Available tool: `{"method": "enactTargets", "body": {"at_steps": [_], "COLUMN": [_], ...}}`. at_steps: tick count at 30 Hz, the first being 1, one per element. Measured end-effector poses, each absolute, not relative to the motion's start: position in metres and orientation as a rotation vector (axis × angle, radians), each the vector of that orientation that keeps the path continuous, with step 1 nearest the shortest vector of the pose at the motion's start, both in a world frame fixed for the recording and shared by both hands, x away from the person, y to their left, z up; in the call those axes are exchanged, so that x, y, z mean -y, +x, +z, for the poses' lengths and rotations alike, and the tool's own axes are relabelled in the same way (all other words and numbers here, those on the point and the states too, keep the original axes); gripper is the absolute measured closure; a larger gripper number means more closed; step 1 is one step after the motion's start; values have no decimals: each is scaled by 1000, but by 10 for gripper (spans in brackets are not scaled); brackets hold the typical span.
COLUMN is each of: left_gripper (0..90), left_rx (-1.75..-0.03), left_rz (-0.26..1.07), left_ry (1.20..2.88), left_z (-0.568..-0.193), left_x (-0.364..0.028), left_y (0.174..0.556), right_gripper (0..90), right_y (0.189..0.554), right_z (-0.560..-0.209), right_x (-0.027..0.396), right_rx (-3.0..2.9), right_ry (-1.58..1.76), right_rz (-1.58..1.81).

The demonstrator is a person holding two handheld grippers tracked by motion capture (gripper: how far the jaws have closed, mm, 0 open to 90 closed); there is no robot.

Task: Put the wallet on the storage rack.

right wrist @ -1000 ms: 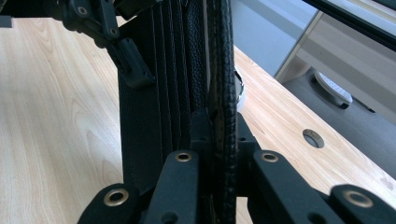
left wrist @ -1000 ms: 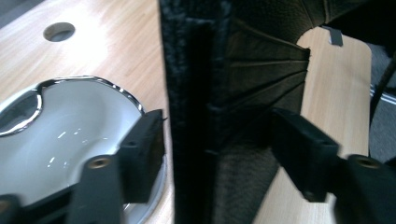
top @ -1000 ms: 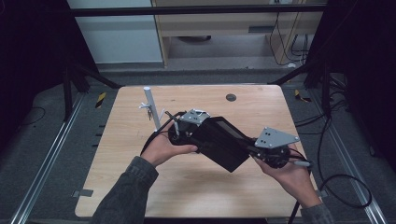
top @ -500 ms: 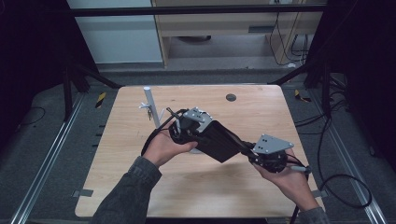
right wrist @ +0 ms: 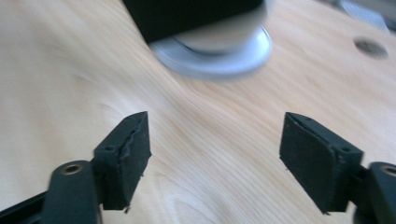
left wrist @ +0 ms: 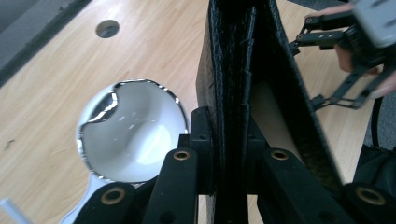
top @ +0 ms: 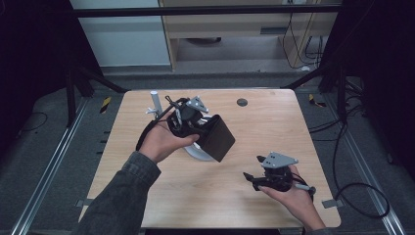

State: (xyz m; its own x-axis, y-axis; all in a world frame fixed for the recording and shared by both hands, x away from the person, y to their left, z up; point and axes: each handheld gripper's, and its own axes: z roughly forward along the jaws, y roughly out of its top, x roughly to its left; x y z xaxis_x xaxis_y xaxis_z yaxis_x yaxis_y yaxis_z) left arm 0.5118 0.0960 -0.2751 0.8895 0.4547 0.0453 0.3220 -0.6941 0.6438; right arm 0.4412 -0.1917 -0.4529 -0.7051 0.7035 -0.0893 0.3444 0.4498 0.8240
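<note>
While our left gripper (top: pixel 203 128) is clamping the black leather pouch (top: pixel 217 138) clear of the round silver mirror (left wrist: pixel 130 130), our right gripper (right wrist: pixel 215 158) is opening empty, just released.

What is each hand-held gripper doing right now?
Left hand-held gripper: shut on the black leather pouch.
Right hand-held gripper: open, holding nothing; its jaws have just been opening.

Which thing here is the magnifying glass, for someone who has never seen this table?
Start at the wooden table and find the black pouch held up by the left gripper. The magnifying glass lies flat just beneath it: the one round, silver-rimmed lens.
</note>
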Motion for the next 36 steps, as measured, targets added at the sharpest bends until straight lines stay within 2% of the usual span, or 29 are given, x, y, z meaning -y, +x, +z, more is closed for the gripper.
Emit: {"method": "enactTargets", "body": {"at_steps": [7,17,24,36], "left_gripper": [806,805,806,805], "left_rx": [-590,-663,-709,-715], "left_rz": [305,335,357,380], "left_ry": [2356,2340,2345,2420], "left_z": [-248,-234,-235,-257], "left_x": [-107,-123,-132,-118], "left_y": [516,532,538,549], "right_gripper": [148,107,80,62], "right_y": [457,467,469,468], "right_z": [-481,-503,-509,-512], "right_x": [206,207,207,206], "right_rx": [-2213,-2243,-2212,-2181], "right_ry": [1199,1335,1328,1320], "right_rz": [1021,918,915,951]}}
